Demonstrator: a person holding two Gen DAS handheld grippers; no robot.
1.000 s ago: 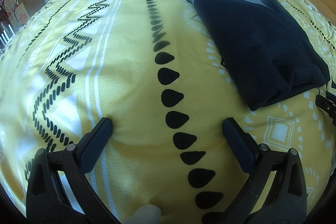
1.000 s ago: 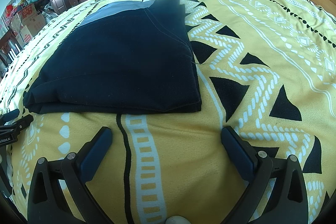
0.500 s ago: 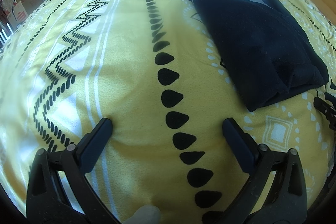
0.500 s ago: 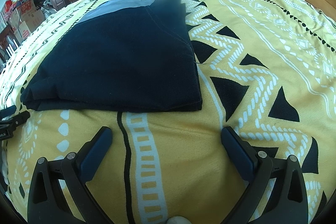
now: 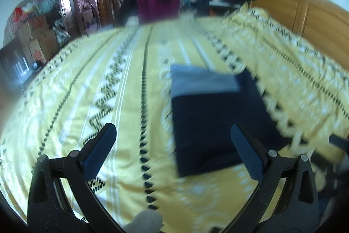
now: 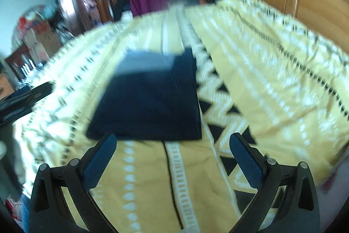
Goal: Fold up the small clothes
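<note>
Yellow patterned bedspread [image 5: 130,91] now seen from higher up than a second ago; both views motion-blurred. Folded navy garment [image 6: 150,102] lies flat at 12 o'clock of right gripper [image 6: 173,155], 1 o'clock of left gripper [image 5: 174,146]. Both spread wide, holding nothing: fold looks finished.

left hand-held gripper [image 5: 173,142]: jaws spread, empty; right hand-held gripper [image 6: 173,146]: same

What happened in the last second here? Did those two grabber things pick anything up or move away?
Both pulled up and back from the bed: the left gripper and the right gripper now see the folded dark garment from farther off, with the room beyond in view. Nothing was taken hold of or let go. The garment stayed folded on the yellow bedspread, and both grippers stayed open and empty.
</note>
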